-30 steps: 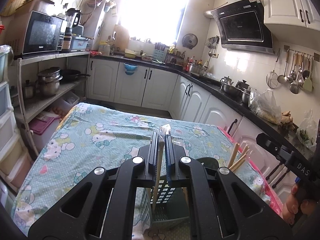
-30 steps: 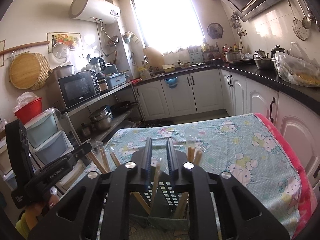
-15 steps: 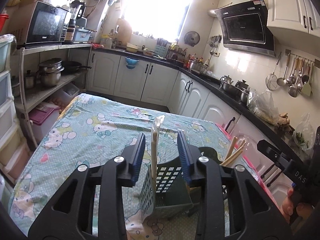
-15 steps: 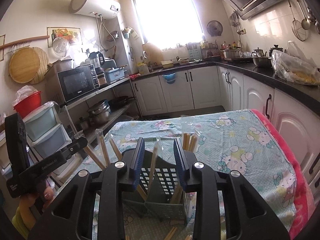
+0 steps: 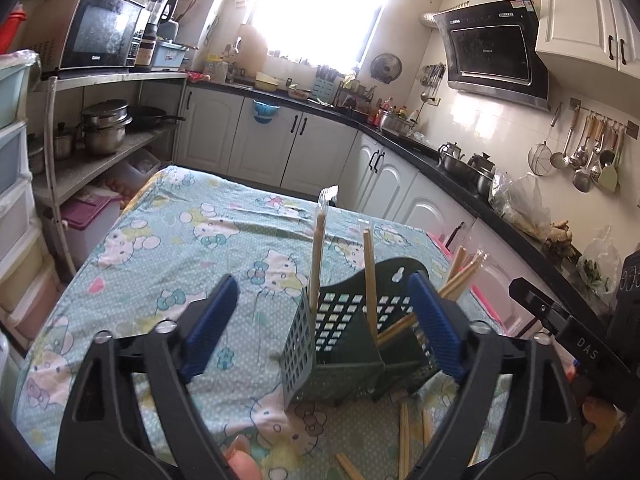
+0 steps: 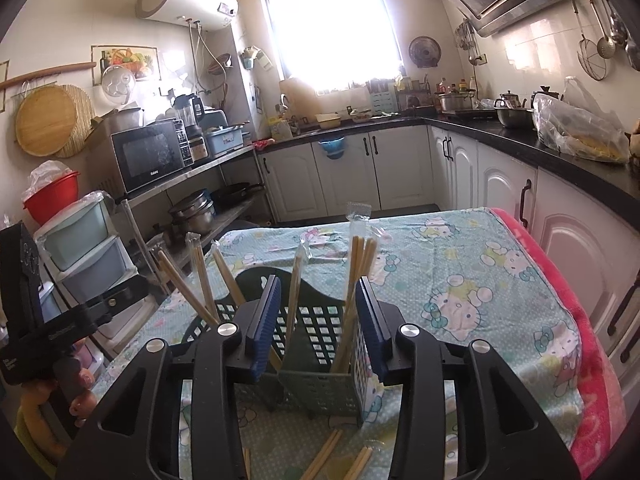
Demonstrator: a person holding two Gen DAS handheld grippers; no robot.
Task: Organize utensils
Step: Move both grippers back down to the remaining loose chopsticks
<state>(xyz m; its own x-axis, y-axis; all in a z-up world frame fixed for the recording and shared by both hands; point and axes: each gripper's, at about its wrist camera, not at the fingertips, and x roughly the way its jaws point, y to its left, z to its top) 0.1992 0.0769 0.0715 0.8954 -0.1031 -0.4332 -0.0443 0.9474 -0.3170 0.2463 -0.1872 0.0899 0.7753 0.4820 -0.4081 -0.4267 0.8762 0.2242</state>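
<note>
While both tongs (image 5: 320,320) (image 6: 316,320) gape empty, green caddy (image 5: 348,344) full of upright wrapped chopsticks (image 6: 358,280)

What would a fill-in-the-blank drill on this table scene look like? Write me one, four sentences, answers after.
1. The chopsticks stand in a dark green ____ with grid-holed walls.
2. The left gripper has just been opening its jaws, and now they stand ____.
3. The tablecloth is printed with cartoon ____.
4. A few loose chopsticks lie on the cloth ____ the holder.

Missing words: holder; open; cats; in front of
</note>
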